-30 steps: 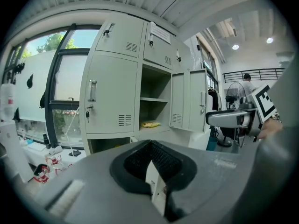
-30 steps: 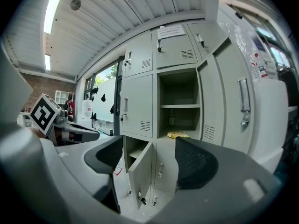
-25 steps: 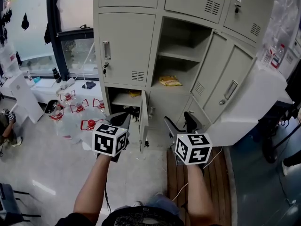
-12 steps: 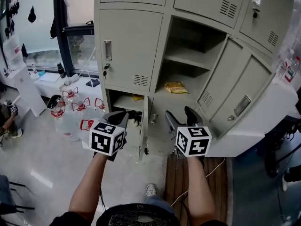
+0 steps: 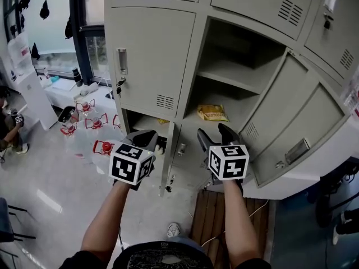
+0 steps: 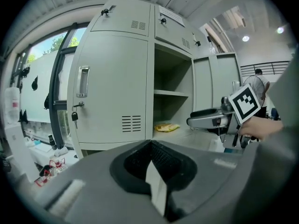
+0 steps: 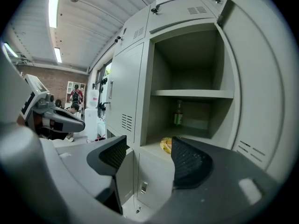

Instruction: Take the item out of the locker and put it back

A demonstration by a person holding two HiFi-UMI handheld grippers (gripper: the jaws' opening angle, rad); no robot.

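Note:
A yellow snack bag [image 5: 213, 113] lies on the floor of the open middle locker [image 5: 235, 77]; it also shows in the left gripper view [image 6: 166, 127] and the right gripper view [image 7: 165, 145]. A green-labelled bottle [image 7: 178, 113] stands at the back of that compartment. My right gripper [image 5: 216, 134] hovers just in front of and below the locker's opening, short of the bag. It is open [image 7: 149, 160]; its jaws have just been closing a little, with nothing between them. My left gripper [image 5: 145, 139] is shut and empty [image 6: 152, 164], in front of the lower left locker.
The open locker's door [image 5: 291, 122] swings out to the right. A lower door [image 5: 167, 156] stands ajar between the grippers. A closed door with a key [image 5: 151, 60] is on the left. Water jugs with red handles [image 5: 84, 133] sit on the floor. A wooden pallet [image 5: 207, 217] lies below.
Both grippers have moved forward toward the lockers, which now fill more of the head view. The right jaws stand slightly narrower than before.

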